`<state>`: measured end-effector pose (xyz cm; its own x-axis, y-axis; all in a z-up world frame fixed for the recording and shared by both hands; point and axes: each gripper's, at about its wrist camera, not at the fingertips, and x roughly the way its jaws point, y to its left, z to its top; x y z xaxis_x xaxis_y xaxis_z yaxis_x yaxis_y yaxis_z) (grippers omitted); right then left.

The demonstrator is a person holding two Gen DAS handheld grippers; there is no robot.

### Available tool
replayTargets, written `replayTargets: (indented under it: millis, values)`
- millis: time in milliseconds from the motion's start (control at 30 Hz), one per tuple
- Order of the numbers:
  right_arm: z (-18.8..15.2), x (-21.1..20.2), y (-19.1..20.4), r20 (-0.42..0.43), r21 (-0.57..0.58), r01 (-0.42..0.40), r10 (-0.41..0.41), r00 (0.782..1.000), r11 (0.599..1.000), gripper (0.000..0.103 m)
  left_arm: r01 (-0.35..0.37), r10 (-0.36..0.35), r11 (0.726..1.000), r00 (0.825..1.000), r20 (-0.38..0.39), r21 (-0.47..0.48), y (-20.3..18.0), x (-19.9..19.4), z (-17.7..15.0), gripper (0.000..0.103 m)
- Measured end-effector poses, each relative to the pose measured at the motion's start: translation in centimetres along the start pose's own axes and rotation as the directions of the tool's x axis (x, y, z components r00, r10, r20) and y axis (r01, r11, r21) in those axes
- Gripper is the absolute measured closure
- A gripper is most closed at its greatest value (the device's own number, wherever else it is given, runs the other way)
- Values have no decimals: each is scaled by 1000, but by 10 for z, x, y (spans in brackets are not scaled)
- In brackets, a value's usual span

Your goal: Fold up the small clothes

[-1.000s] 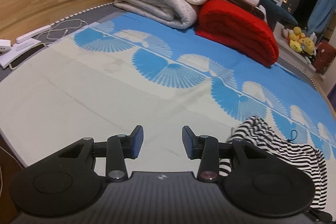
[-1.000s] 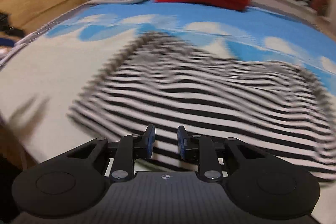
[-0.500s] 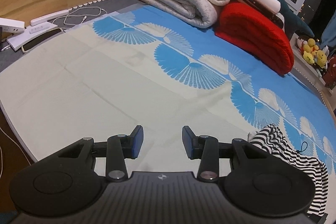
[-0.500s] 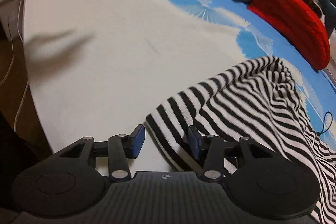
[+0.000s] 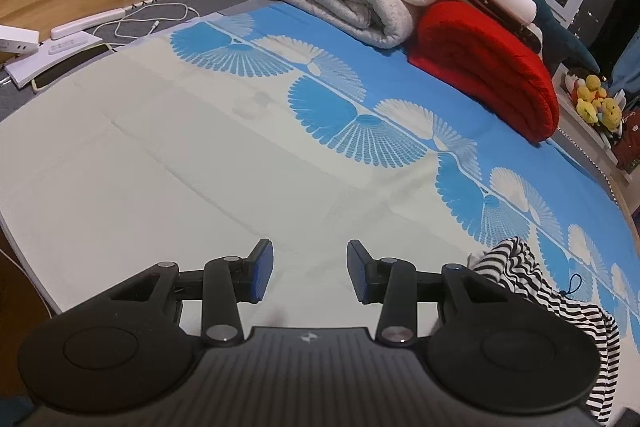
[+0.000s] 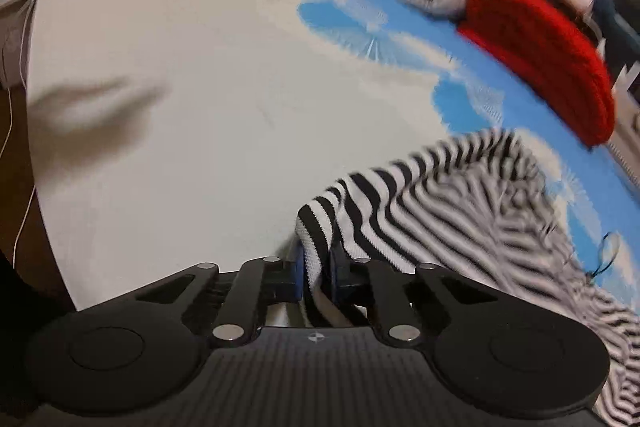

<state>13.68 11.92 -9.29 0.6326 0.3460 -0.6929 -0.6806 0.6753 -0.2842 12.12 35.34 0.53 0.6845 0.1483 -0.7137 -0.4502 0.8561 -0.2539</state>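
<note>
R gripper (image 6: 316, 267) is clamped on a hem/edge of the striped garment (image 6: 460, 195), blue pads nearly together w/ a fold of knit pinched between; rest of the cloth trails off to the right over the bed sheet (image 6: 180, 107). L gripper (image 5: 310, 273) is wide open, holding nothing, hovering over bare sheet w/ the garment off to its right, near but not touching. Garment sits at the near right part of the bed, crumpled, not laid flat yet. Handling est.: light, soft ribbed knit, zero stiffness, so it'll drape and bunch from any single grip pt; prob stretchy, so a hard pull skews the stripes. Not slippery on pads, some drag on the sheet. Best grab = bound edges/corners, not mid-panel; L should take the matching corner along the same edge so both can tension and spread it. Small dark cord loop (image 6: 606, 253) near the far edge, could snag; can't tell if it's attached. Right view is motion-blurred, so exact edge ID is uncertain.
</note>
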Motion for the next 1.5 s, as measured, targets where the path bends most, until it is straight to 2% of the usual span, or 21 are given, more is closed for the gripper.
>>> replayTargets:
  millis: [267,333,400,533,600,700,767,833,867,933,967,1000,1067,1133,1200,1233,1267,1300,1367,1467,1500]
  values:
    - [15,-51,-16,121,220,-119,94,988,968,93,-11,11,999,1000,-19,43,-32,10,-6,58]
    - [14,-62,-39,159,320,-122,74,985,939,93,-6,7,999,1000,-20,47,-41,11,-9,58]
    - [11,-79,-79,212,459,-126,30,977,879,93,2,-1,998,1000,-23,58,-53,11,-12,58]
    - [-34,-137,-177,281,695,-82,-164,946,714,93,20,-18,994,1000,-21,109,-85,13,-20,58]
    - [-81,-166,-223,221,812,-3,-303,927,584,97,35,-32,990,999,-27,135,-103,16,-24,58]
    - [-168,-190,-275,2,932,144,-402,916,332,97,55,-48,982,998,-42,179,-131,22,-32,58]
    - [-227,-193,-296,-190,939,279,-371,909,202,97,67,-57,976,997,-56,208,-150,27,-37,58]
    - [-268,-198,-304,-311,924,367,-344,886,109,97,86,-70,970,995,-74,228,-168,31,-45,58]
    - [-285,-201,-310,-338,922,378,-305,891,83,97,96,-78,966,993,-84,238,-177,34,-49,58]
    - [-305,-199,-321,-331,936,348,-198,923,55,92,114,-90,957,991,-102,267,-194,37,-57,58]
    - [-309,-200,-326,-334,937,347,-170,927,49,90,121,-93,951,990,-110,284,-202,40,-61,58]
    - [-310,-206,-333,-332,937,346,-178,926,52,89,127,-96,945,989,-117,300,-210,41,-65,58]
    - [-304,-217,-350,-293,943,319,-216,932,95,78,142,-106,935,986,-127,324,-222,44,-73,58]
    - [-291,-227,-369,-193,953,243,-257,947,180,77,158,-118,929,984,-135,336,-230,45,-77,57]
    - [-277,-234,-382,-93,938,177,-273,958,300,72,171,-128,924,981,-145,343,-237,47,-81,57]
    - [-269,-230,-391,-39,922,133,-255,966,364,60,175,-131,922,980,-149,344,-239,48,-83,57]
    - [-266,-225,-398,1,910,91,-223,975,405,52,180,-134,922,979,-154,343,-242,49,-85,57]
    - [-262,-214,-406,32,901,45,-170,985,432,51,184,-137,921,978,-158,342,-244,50,-86,57]
    - [-264,-188,-422,48,906,-5,-91,995,424,51,189,-140,920,977,-163,343,-248,50,-89,57]
    - [-283,-149,-444,54,937,-32,-53,997,348,51,212,-156,908,972,-179,361,-258,49,-97,56]
    - [-290,-137,-447,56,951,-41,-40,998,306,51,222,-162,900,969,-185,376,-262,48,-101,52]
